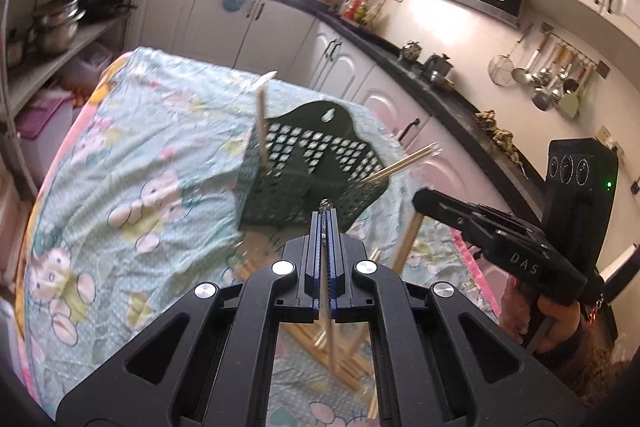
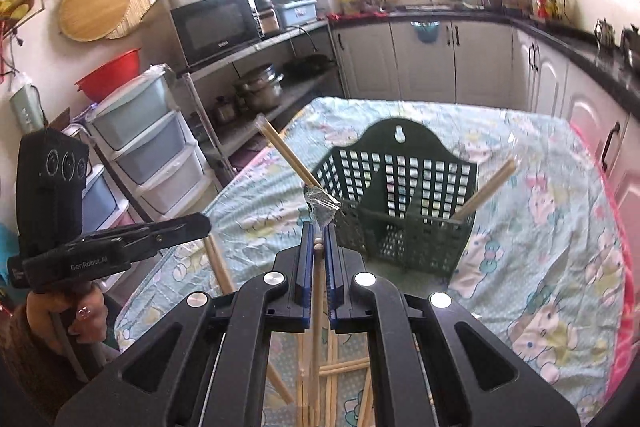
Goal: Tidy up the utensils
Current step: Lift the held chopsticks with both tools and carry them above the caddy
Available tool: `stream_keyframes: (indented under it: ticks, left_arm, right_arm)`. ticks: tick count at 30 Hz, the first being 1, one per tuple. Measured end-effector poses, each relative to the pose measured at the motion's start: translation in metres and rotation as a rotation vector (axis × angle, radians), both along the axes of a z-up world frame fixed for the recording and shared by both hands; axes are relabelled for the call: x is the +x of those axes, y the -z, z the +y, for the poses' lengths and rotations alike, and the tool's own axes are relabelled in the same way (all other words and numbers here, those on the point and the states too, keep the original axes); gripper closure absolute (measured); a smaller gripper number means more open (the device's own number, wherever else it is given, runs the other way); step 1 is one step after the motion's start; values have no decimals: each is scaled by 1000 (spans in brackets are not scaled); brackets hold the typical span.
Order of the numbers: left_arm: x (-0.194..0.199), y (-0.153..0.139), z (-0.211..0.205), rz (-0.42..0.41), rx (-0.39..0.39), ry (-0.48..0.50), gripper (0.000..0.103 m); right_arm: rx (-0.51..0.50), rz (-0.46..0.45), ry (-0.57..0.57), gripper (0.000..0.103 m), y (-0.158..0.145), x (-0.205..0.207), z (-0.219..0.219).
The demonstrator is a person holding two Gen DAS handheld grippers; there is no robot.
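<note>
seen from two wrist cameras above a table point(image 2: 520, 163) draped in a cartoon-print cloth point(image 1: 132, 163). left gripper point(image 1: 326, 211) clamped tight on wrapped chopsticks point(image 1: 325, 307). right gripper point(image 2: 319, 233) pinched on another wrapped pair point(image 2: 318, 291). dark green slotted holder point(image 2: 404, 199) near the table's middle, chopsticks leaning out at both ends. loose chopsticks point(image 2: 344, 367) scattered by the near edge.

basket point(image 2: 404, 211): dark green plastic, perforated, matt | chopsticks point(image 2: 486, 191): pale wood in clear glossy wrap, leaning toward 2 o'clock | tablecloth point(image 1: 132, 171): printed cloth, wrinkling | left gripper point(image 1: 326, 223): matt black plastic, shiny metal bolts | ladles point(image 1: 548, 75): gleaming metal
</note>
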State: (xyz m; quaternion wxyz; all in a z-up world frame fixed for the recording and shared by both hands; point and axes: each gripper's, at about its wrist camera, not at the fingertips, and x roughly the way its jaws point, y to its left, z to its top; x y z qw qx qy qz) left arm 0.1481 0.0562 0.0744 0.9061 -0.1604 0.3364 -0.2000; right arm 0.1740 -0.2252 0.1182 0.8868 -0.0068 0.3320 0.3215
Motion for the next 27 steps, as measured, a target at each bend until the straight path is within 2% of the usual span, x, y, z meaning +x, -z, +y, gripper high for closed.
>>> stream_keyframes:
  ticks: [9,27]
  left_arm:
    - [8,-40,-21,-90,18,41,103]
    - [30,-128,-44,-274,63,35,103]
  right_arm:
    - [14,-96,13,97,-31,-9,-9]
    - [63,-257,59,97,-102,2,-28]
